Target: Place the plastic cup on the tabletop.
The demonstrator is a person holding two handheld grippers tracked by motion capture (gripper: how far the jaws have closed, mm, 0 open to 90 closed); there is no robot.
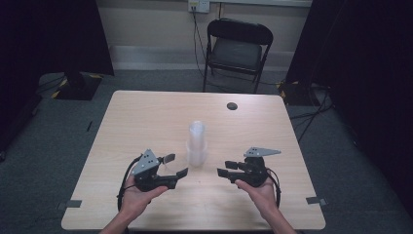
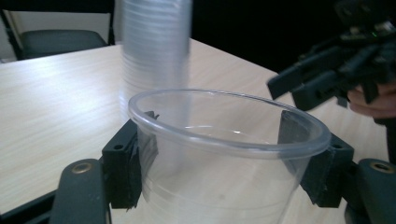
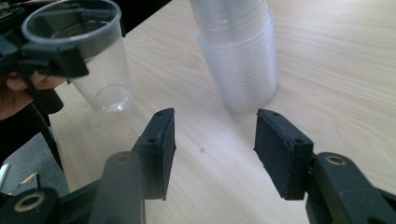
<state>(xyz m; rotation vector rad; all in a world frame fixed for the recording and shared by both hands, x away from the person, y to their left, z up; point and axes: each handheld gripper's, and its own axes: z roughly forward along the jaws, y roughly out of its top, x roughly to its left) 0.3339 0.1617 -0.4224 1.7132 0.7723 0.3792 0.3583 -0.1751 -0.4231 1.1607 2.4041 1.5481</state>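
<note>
Clear plastic cup (image 2: 219, 154) clamped between left fingers (image 2: 123, 163), seemingly off table

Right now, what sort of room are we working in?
Probably a lab or recording room: dark curtains on both sides, a folding chair by a wall socket, and tape marks on the table.

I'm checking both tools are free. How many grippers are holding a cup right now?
1. The left gripper is clamped on a clear cup. The right gripper is open and empty, pointing at the stack of cups.
</note>
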